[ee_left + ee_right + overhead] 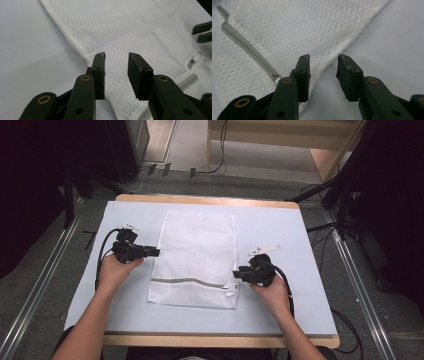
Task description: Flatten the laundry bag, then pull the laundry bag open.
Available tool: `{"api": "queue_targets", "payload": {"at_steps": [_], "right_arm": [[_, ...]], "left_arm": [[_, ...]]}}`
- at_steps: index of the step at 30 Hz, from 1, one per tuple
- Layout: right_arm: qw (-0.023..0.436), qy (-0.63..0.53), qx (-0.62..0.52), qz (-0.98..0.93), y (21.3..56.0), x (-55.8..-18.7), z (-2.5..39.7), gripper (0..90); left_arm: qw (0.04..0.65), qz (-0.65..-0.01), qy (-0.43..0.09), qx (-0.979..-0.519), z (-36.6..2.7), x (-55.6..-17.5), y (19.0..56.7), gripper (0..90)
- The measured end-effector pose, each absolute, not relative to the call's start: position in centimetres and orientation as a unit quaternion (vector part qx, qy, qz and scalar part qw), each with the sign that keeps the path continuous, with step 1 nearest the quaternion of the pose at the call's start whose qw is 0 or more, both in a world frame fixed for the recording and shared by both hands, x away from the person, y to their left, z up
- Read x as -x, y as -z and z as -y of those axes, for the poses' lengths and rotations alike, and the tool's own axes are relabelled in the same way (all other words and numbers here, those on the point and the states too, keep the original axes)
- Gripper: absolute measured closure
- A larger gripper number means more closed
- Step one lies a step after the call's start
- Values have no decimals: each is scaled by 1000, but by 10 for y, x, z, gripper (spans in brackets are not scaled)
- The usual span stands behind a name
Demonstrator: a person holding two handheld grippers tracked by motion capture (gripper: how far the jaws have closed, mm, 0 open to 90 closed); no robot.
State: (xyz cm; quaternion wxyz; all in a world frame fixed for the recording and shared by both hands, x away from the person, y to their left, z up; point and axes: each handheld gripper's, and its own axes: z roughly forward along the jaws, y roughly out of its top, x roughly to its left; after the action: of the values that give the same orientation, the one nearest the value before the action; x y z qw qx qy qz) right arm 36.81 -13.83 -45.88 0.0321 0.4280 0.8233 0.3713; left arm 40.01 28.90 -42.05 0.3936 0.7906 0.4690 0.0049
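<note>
- The white mesh bag (196, 255) lay flat at the middle of the desk (300, 235), long axis running from near edge to far edge.
- Its zipper (192, 281) crossed the near end, the pull toward the right side.
- The left gripper (154, 252) sat at the bag's left edge, jaws spread.
- The right gripper (236, 274) sat at the right edge beside the zipper pull, jaws spread.
</note>
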Motion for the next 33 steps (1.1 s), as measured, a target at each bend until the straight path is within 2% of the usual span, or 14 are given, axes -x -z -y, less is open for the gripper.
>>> {"api": "queue_targets", "payload": {"at_steps": [2,4,6,8,10,20,25,29,33], "right_arm": [[30,-359,-430,-828,462,-372,133,659],[30,-347,-428,-834,465,-374,129,715],[32,-340,-424,-839,465,-375,127,821],[33,-332,-423,-842,464,-377,126,886],[31,-330,-422,-844,463,-380,127,899],[36,-329,-426,-842,462,-401,134,897],[46,-328,-422,-844,462,-404,135,846],[47,-350,-420,-836,456,-399,141,770],[38,-357,-423,-832,455,-396,147,751]], "left_arm": [[397,-468,-6,-789,-288,-397,420,666],[400,-465,-6,-790,-288,-394,420,655],[403,-464,-6,-789,-286,-391,420,642],[403,-463,-10,-789,-283,-389,419,622],[402,-460,-8,-791,-280,-388,419,593],[398,-437,-6,-806,-262,-378,420,555],[395,-429,-5,-812,-254,-375,421,524],[399,-425,-2,-812,-250,-375,421,472],[401,-422,0,-813,-248,-375,420,461]]}}
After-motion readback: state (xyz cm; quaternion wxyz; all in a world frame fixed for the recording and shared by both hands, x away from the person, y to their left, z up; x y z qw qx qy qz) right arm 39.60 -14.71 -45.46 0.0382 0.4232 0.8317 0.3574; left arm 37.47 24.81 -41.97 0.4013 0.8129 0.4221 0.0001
